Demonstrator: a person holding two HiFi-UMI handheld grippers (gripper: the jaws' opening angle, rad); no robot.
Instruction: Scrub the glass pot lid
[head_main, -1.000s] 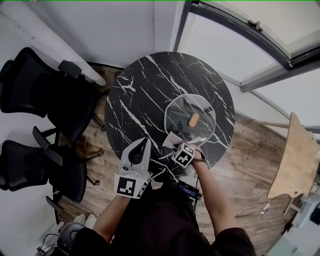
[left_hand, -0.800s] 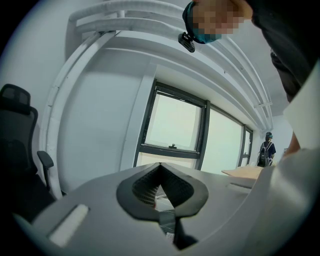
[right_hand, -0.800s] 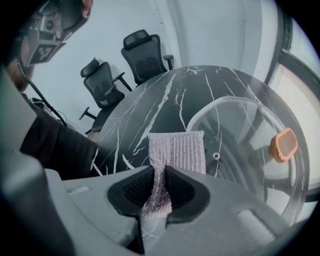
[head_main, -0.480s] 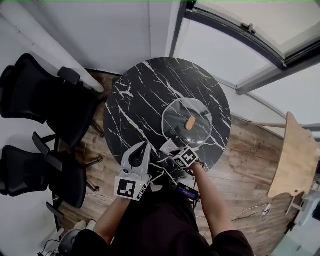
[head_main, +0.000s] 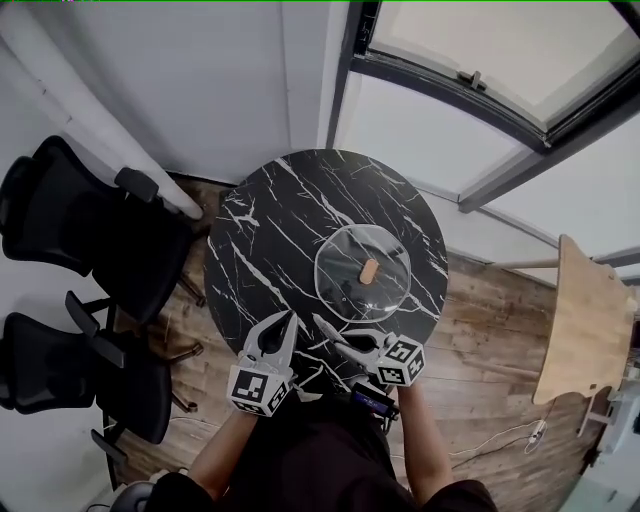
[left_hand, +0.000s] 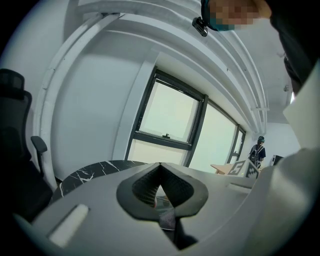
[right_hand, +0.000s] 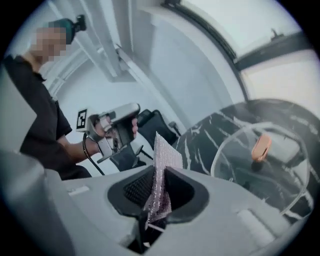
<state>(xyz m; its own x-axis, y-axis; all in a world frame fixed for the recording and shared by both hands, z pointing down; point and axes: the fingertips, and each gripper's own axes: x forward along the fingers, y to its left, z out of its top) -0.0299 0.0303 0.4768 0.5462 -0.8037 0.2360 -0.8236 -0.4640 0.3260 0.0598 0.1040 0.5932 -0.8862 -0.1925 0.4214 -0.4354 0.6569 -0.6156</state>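
Flat on the round black marble table (head_main: 262, 225), toward its near right edge: the glass pot lid (head_main: 343, 262), tan knob (head_main: 369, 269) on top. Over the near edge, the right gripper (head_main: 330, 333) clamped on a silvery mesh scrubbing pad (right_hand: 163, 162), pad standing up out of the jaws and seemingly just short of the lid's rim. Just beside it at that same edge, the left gripper (head_main: 283, 322), jaws pressed together with apparently nothing between them, well apart from the lid.

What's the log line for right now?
left tool: shut, empty | right tool: shut on scrub pad | glass lid: flat on table, knob up | contact: scrub pad off glass lid
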